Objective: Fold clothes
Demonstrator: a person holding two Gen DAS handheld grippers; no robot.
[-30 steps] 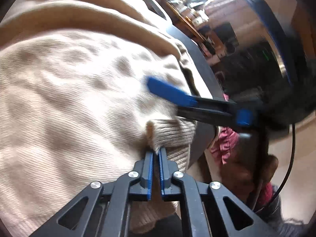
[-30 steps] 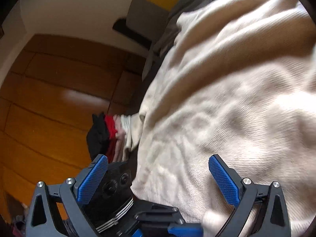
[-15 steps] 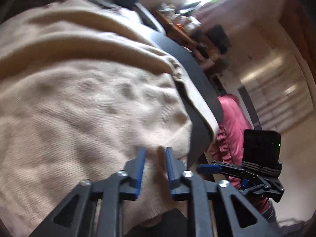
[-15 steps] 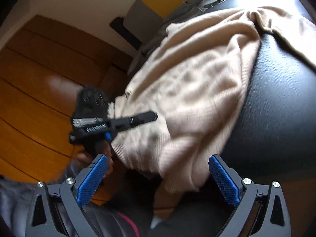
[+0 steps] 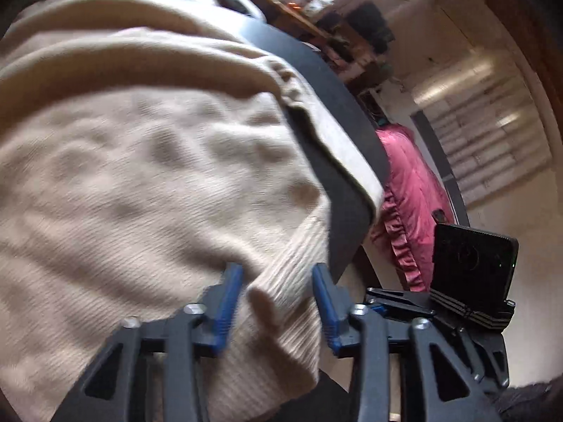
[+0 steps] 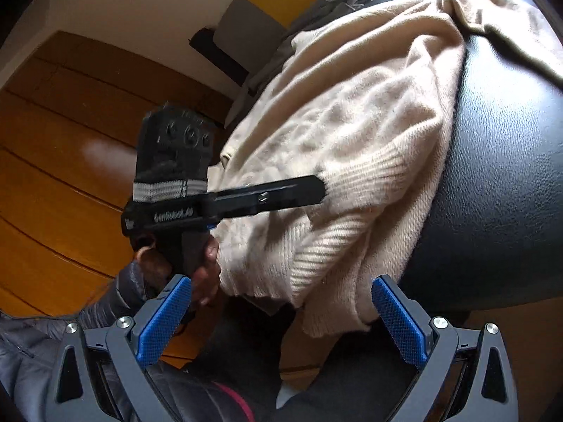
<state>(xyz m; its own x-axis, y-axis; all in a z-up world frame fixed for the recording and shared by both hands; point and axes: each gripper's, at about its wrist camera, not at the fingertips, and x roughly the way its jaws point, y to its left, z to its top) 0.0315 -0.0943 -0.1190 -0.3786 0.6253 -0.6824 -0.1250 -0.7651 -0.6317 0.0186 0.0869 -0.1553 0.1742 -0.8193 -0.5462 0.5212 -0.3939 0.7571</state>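
A cream knit sweater [image 5: 140, 176] lies spread over a black padded surface [image 6: 492, 176], its ribbed hem [image 6: 337, 239] hanging over the near edge. My left gripper [image 5: 278, 281] has its jaws apart and closing, with the ribbed hem [image 5: 281, 267] between the blue pads. In the right wrist view the left gripper [image 6: 322, 188] reaches in from the left, its tip at the hem. My right gripper [image 6: 281, 316] stands wide open below the hanging edge of the sweater [image 6: 352, 123], nothing between its pads.
A pink ruffled cloth [image 5: 411, 211] hangs beyond the black surface's edge [image 5: 334, 105]. Grey garments [image 6: 274, 59] lie at the far end. The wooden floor [image 6: 70, 140] is on the left. A hand [image 6: 207, 267] and dark padded sleeve [image 6: 35, 334] hold the left tool.
The left jaws, pinched on a fold of the hem a second ago, now stand apart around it. The right gripper has drawn back off the sweater to the surface's near edge.
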